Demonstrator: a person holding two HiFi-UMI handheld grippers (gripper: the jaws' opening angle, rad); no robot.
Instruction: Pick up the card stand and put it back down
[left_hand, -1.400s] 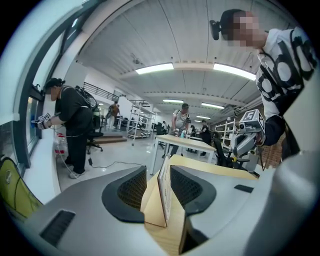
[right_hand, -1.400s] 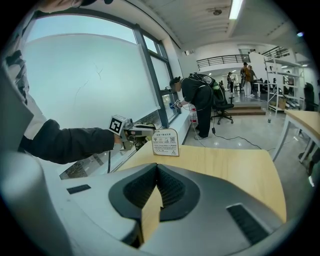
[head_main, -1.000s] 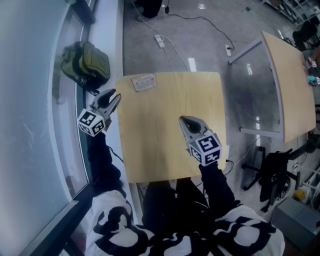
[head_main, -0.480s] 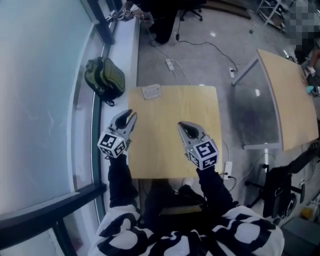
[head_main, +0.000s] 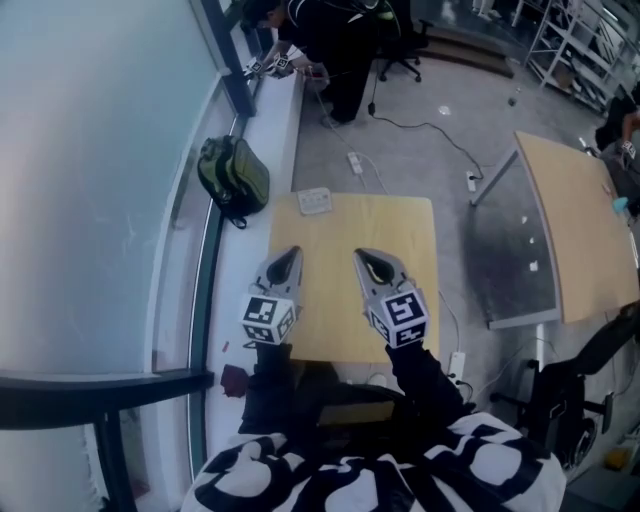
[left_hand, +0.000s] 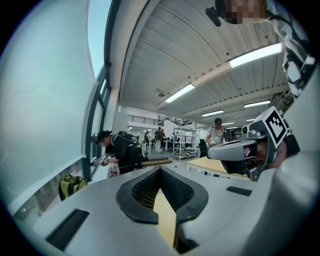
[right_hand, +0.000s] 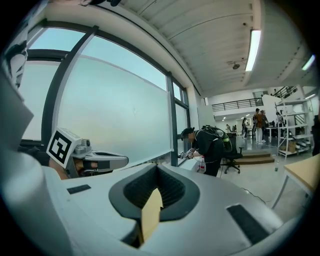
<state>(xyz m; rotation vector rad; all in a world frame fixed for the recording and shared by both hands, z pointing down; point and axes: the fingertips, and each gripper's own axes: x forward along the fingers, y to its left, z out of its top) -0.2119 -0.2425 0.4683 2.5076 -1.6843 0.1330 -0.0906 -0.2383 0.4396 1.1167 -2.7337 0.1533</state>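
card stand out at the far corner, both grippers closed and empty

spotting the card stand (head_main: 314, 200) at the far left corner of the table (head_main: 405, 225), right by the edge, untouched. risking a nudge off that edge, down toward the ledge with the backpack (head_main: 235, 178), by reaching in with closed jaws or clipping it with one pad; judging it small and light, so prone to sliding or tipping. needing wide-open jaws before closing in. placing it well ahead of the left gripper (head_main: 291, 253), slightly to its right, farther from the right gripper (head_main: 362, 256). hovering both over the table's near half, side by side, with jaws pressed together on nothing.
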